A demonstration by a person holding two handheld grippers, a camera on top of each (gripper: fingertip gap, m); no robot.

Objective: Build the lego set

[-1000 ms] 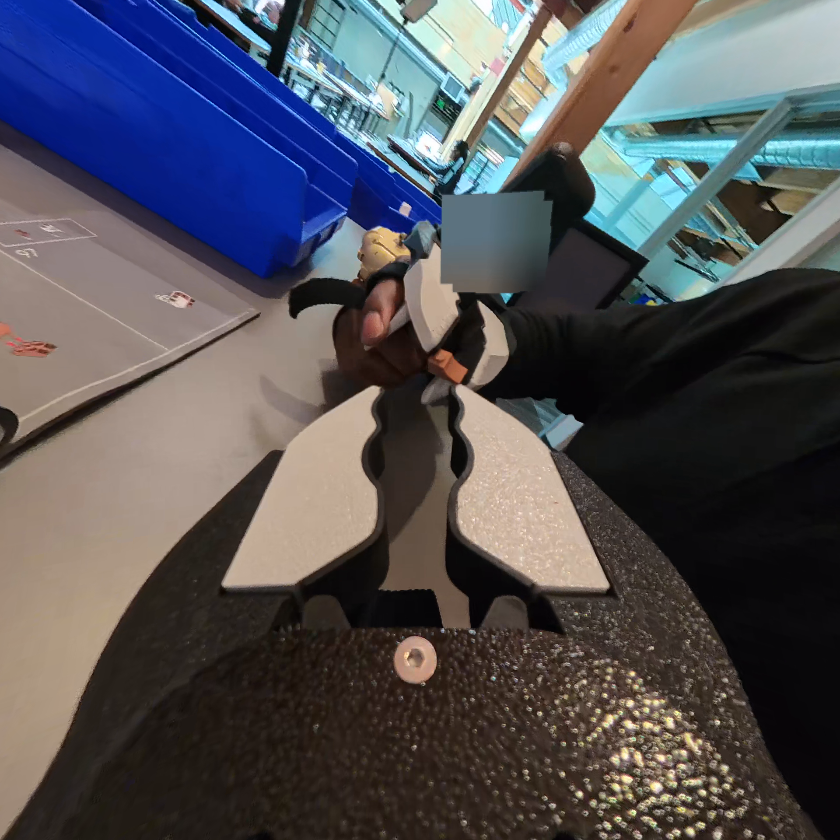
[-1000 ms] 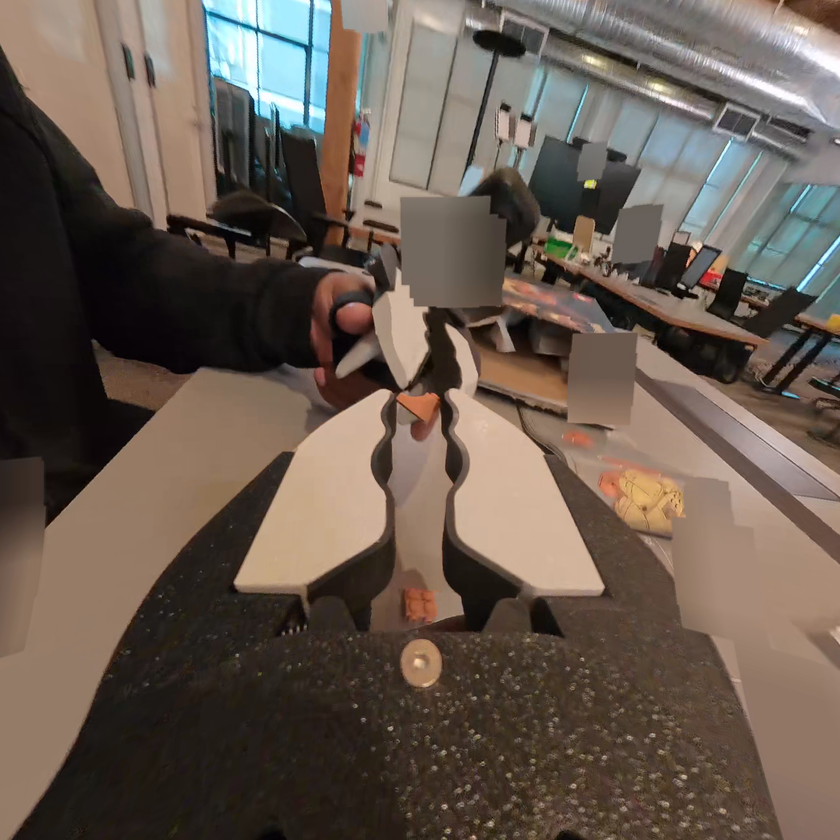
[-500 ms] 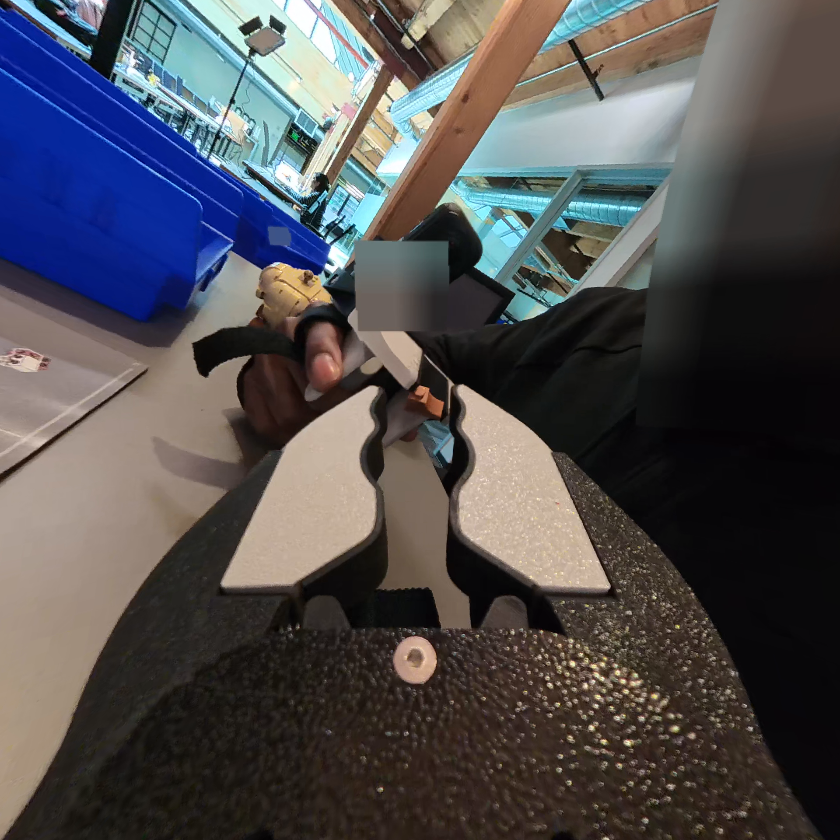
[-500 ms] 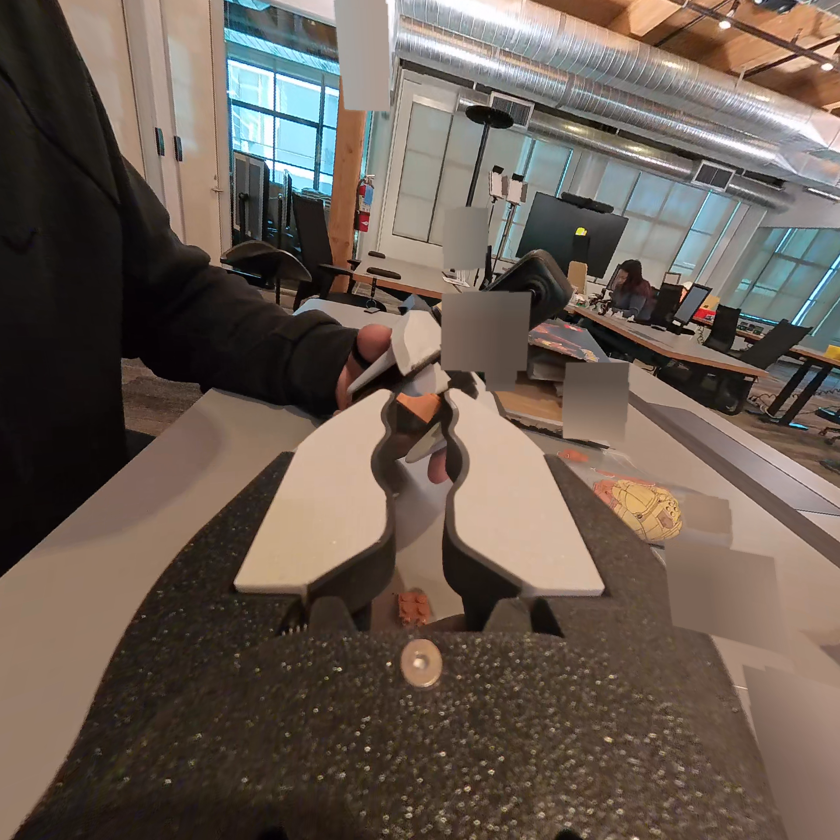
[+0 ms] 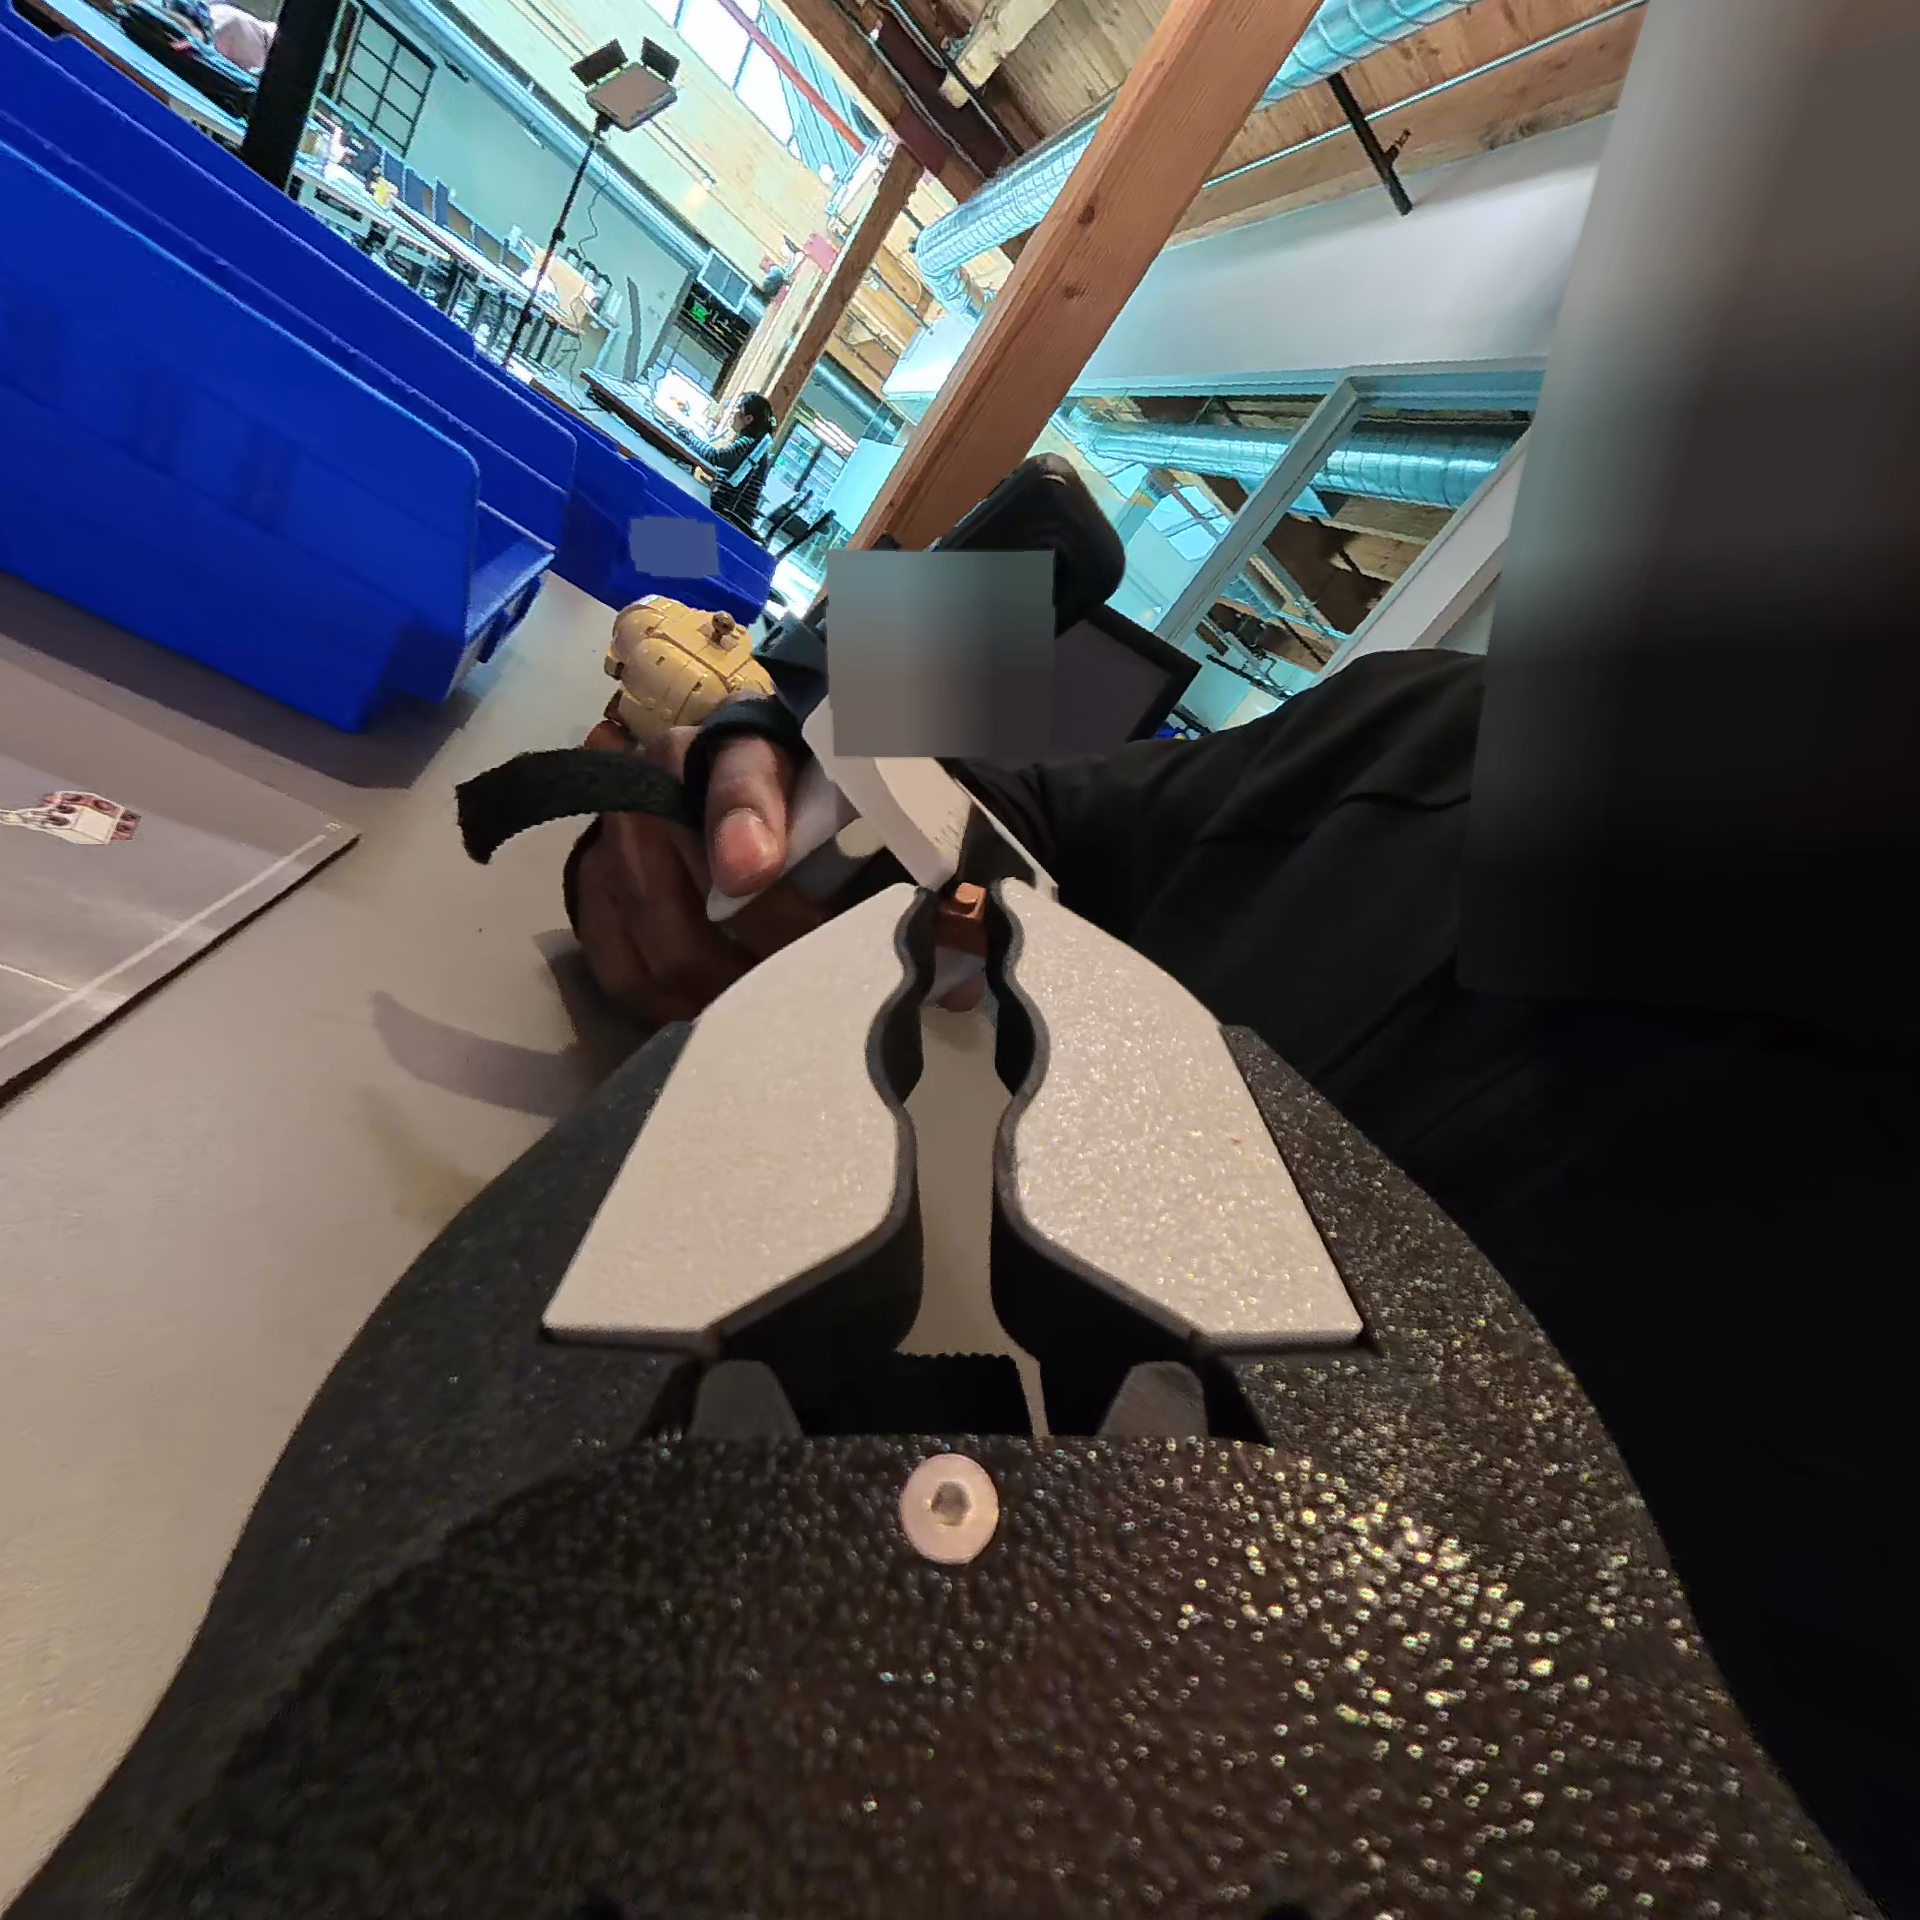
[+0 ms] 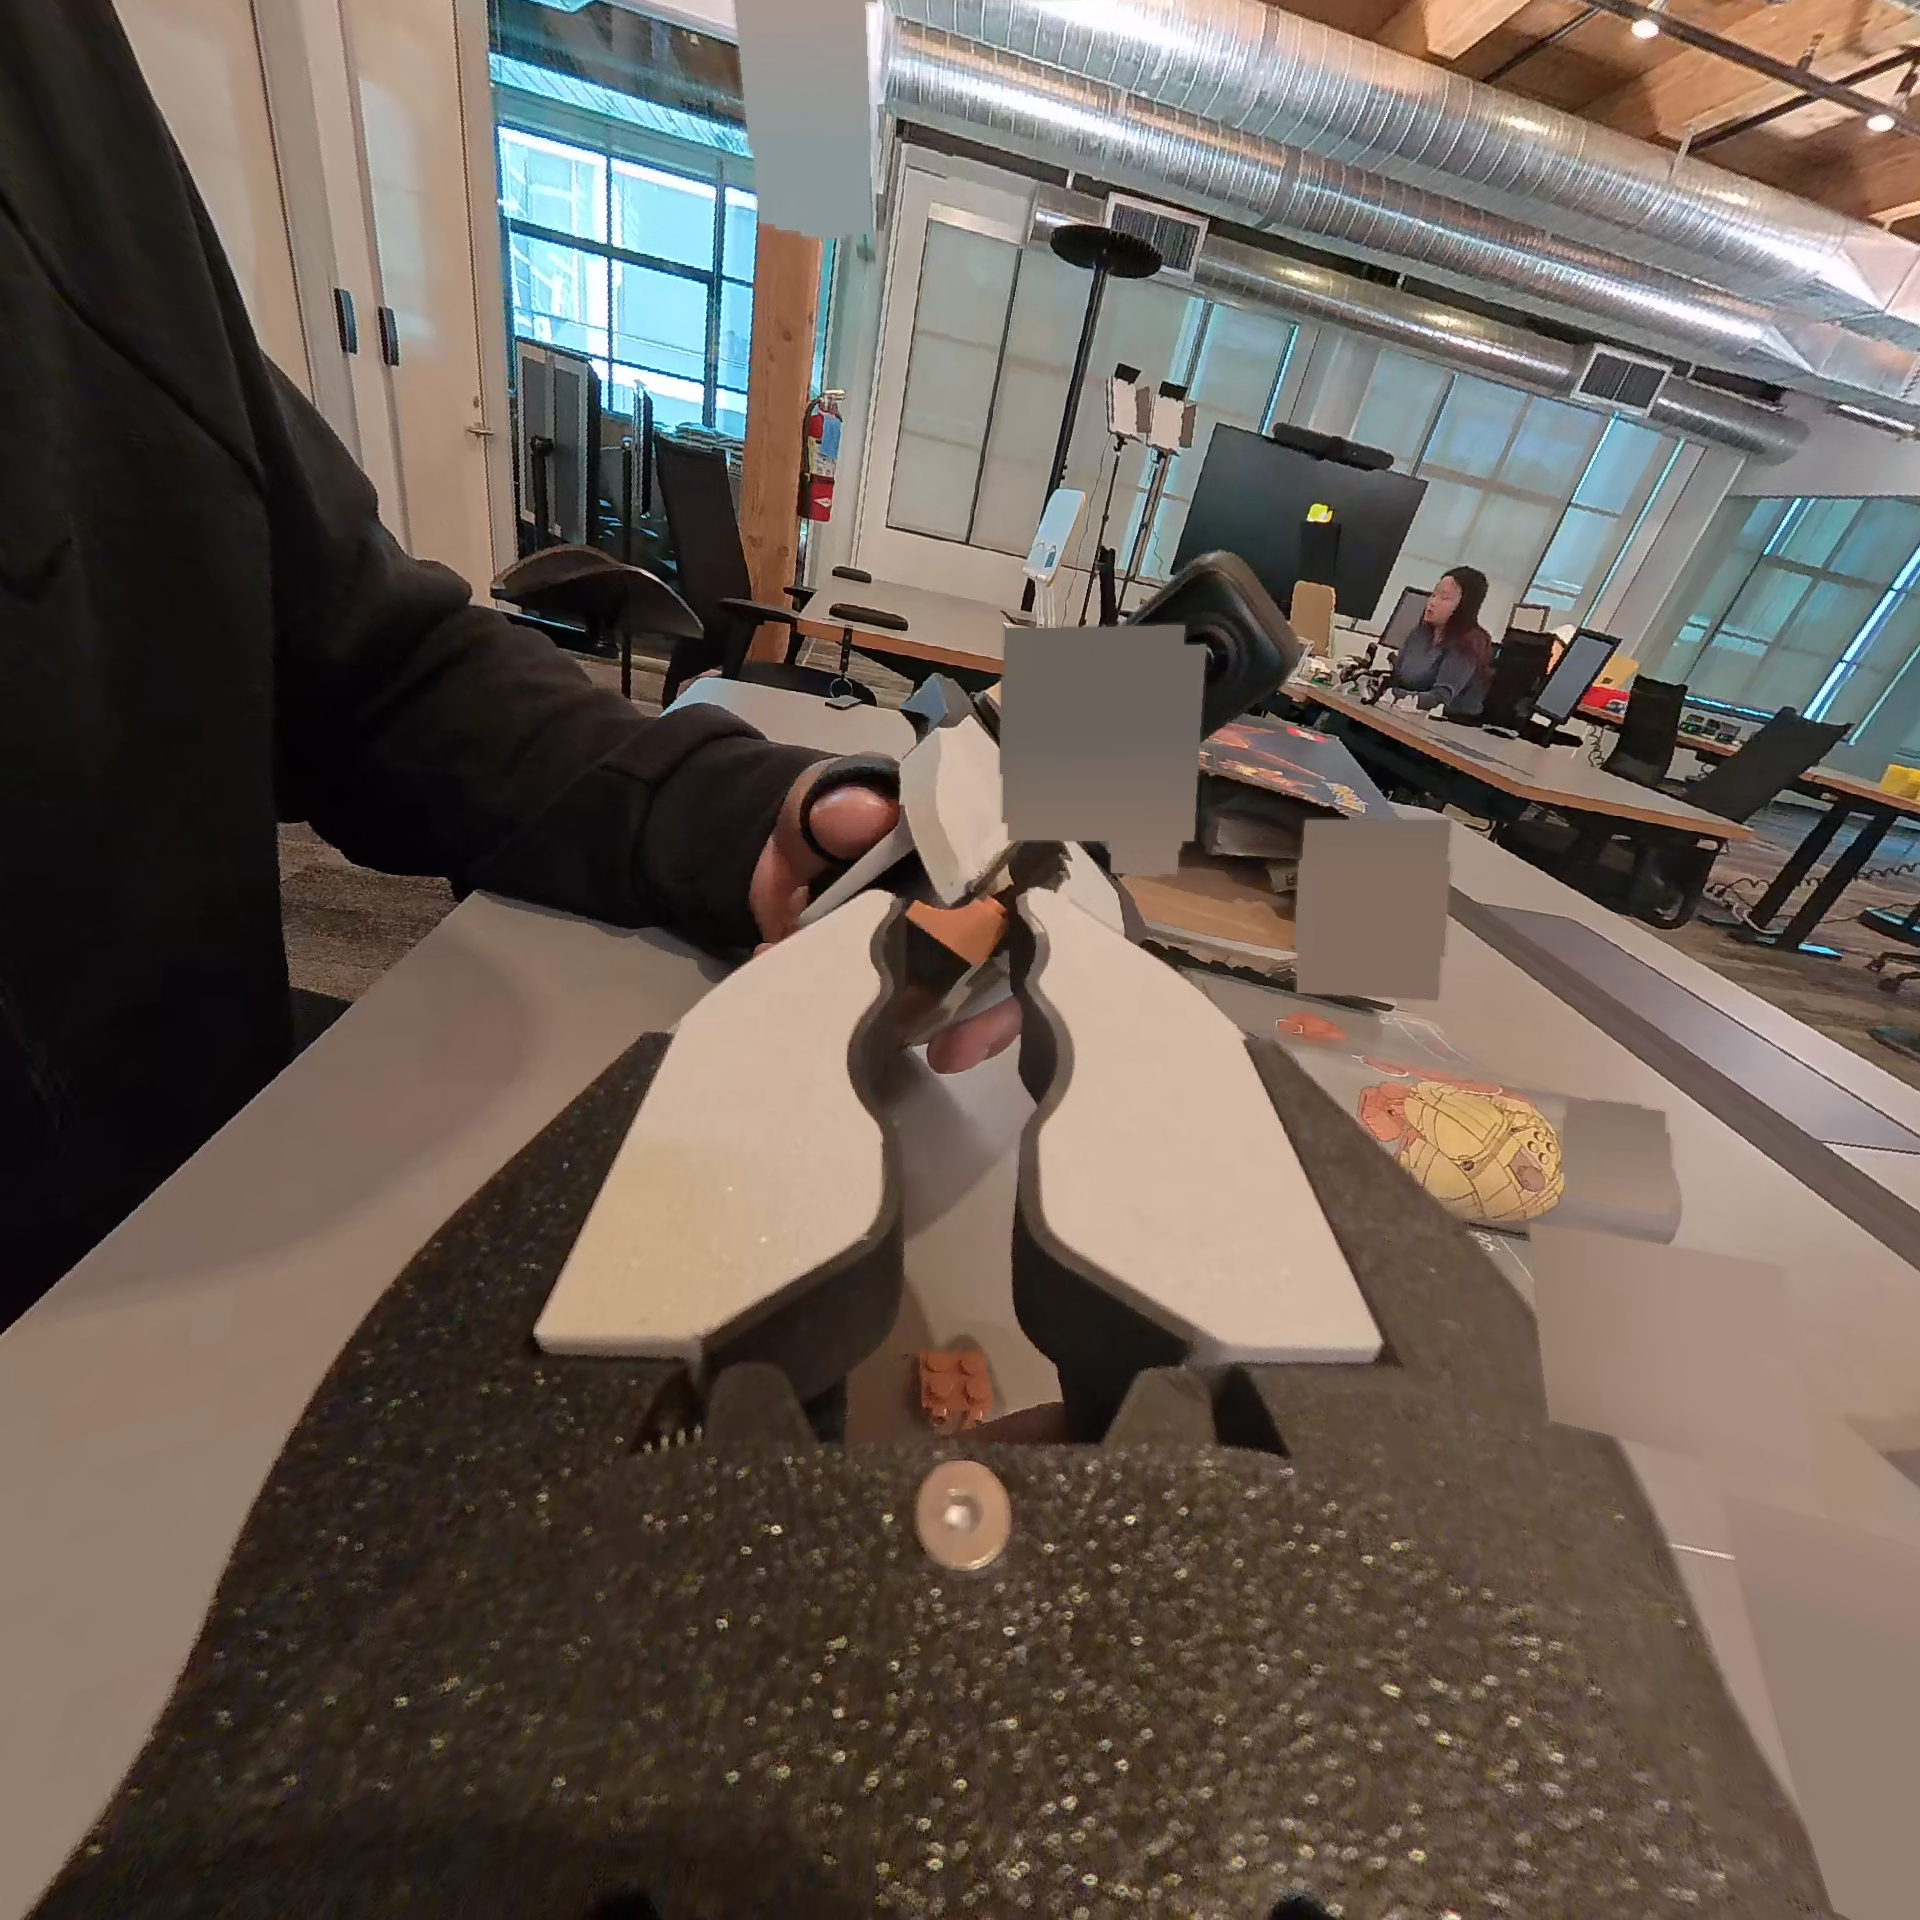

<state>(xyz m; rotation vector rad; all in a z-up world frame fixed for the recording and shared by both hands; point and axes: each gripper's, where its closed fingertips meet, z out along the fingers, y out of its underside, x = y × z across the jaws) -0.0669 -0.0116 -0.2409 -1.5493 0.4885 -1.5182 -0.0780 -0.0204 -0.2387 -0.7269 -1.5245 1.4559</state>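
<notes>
Both grippers meet tip to tip above the grey tabletop (image 6: 312,1195), sharing one small brown-orange brick (image 5: 958,914).

Left gripper (image 5: 958,920): jaws nearly closed, both pads pressed on the brick's sides at the very tips, centre of the left wrist frame.

Right gripper (image 6: 956,935): jaws a little wider, the same brick (image 6: 961,928) wedged between its fingertips at centre frame. The right pad (image 6: 1029,935) appears to touch it. Contact on the left side is lost in shadow, so I judge it gripped but not with certainty.

Risks:
- Both grips sit at the extreme tips. A slight twist of either hand could pivot the brick out and drop it onto the tabletop.
- If one gripper lets go before the other is firm, the brick falls.
- The opposing fingertips crowd each other and could knock together and dislodge the piece.

Hidden or unclear:
- How the brick's studs face.
- Grey mosaic patches cover part of each opposing gripper.
- A tan brick model (image 5: 681,670) sits behind the right hand (image 5: 665,904), upper centre-left, only partly seen.
- A second orange piece (image 6: 951,1387) shows low between the right fingers, partly cut off.
- A printed sheet (image 6: 1475,1143) at right is partly masked.
- Blue bins (image 5: 208,499) fill the upper left.
</notes>
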